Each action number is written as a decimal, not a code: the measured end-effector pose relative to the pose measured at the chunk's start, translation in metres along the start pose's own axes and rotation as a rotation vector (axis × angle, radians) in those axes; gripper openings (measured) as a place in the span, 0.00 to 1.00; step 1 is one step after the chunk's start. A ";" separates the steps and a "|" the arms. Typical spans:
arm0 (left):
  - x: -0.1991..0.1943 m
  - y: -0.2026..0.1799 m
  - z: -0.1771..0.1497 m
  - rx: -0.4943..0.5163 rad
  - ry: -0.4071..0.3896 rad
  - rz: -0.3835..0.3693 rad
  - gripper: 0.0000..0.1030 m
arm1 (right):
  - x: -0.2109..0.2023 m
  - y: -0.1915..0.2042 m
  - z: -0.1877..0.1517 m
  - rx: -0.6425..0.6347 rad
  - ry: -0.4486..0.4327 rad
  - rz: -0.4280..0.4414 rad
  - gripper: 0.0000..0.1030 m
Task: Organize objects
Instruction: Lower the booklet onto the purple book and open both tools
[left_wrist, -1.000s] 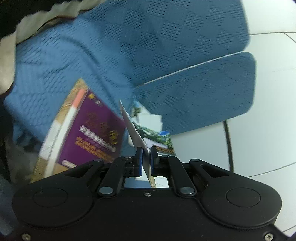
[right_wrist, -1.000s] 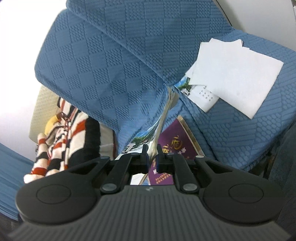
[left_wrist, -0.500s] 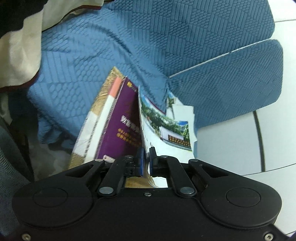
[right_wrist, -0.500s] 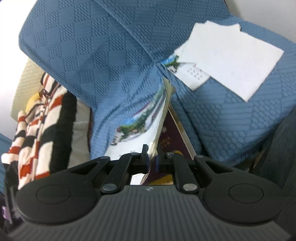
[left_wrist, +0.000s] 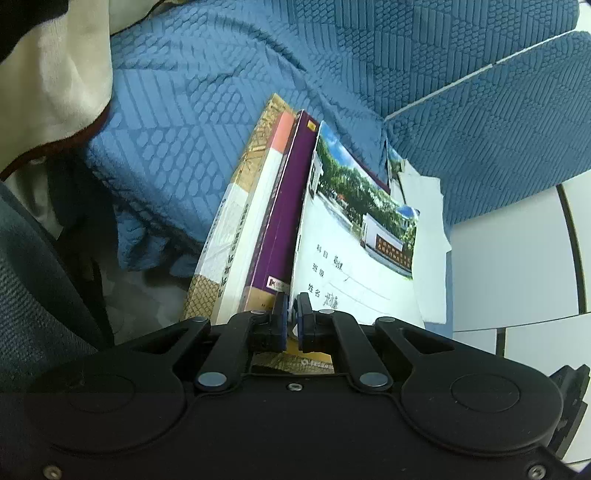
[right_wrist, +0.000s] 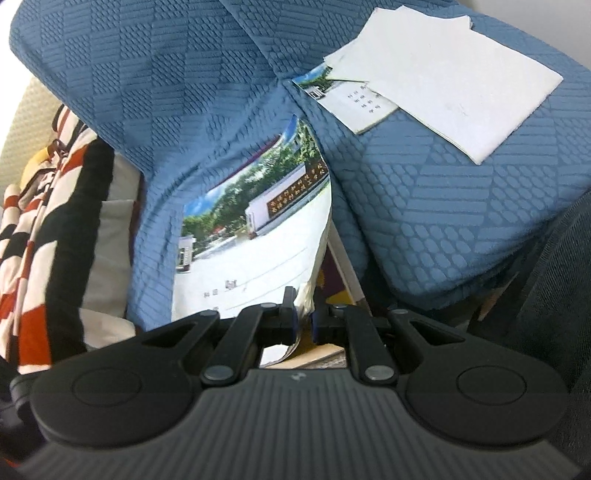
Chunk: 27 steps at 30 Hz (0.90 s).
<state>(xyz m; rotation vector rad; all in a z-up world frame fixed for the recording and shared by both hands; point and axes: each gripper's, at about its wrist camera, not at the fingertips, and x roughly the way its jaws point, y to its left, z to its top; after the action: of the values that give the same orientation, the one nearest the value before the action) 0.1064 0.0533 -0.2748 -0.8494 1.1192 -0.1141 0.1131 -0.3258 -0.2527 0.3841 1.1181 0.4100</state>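
A thin notebook with a photo cover (left_wrist: 354, 236) is held by both grippers above a purple book (left_wrist: 284, 206) and a thick gold-and-white book (left_wrist: 240, 236) stacked on the blue sofa seat. My left gripper (left_wrist: 291, 317) is shut on the notebook's near edge. My right gripper (right_wrist: 303, 314) is shut on the same notebook (right_wrist: 255, 229), whose cover tilts nearly flat. The purple book (right_wrist: 332, 284) shows beneath it in the right wrist view.
The blue textured sofa (left_wrist: 424, 66) fills both views. A second photo notebook (right_wrist: 351, 98) and white paper sheets (right_wrist: 450, 81) lie on the seat. A striped red, black and white garment (right_wrist: 44, 229) lies left. White floor (left_wrist: 509, 251) is to the right.
The notebook has swung from on edge to nearly flat and come down over the purple book. Both grippers have moved closer to the book stack, still holding it.
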 end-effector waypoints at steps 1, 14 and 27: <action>0.000 -0.001 0.000 0.004 0.004 0.000 0.04 | 0.001 -0.001 0.000 0.003 0.004 -0.002 0.12; -0.032 -0.029 -0.004 0.102 -0.053 0.041 0.39 | -0.017 0.006 0.001 -0.036 0.031 0.002 0.46; -0.101 -0.100 -0.017 0.303 -0.225 0.061 0.73 | -0.097 0.023 0.014 -0.192 -0.151 0.012 0.78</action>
<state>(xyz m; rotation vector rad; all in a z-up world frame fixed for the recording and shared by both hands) 0.0775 0.0239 -0.1373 -0.5426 0.8874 -0.1299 0.0863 -0.3563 -0.1603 0.2489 0.9216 0.4868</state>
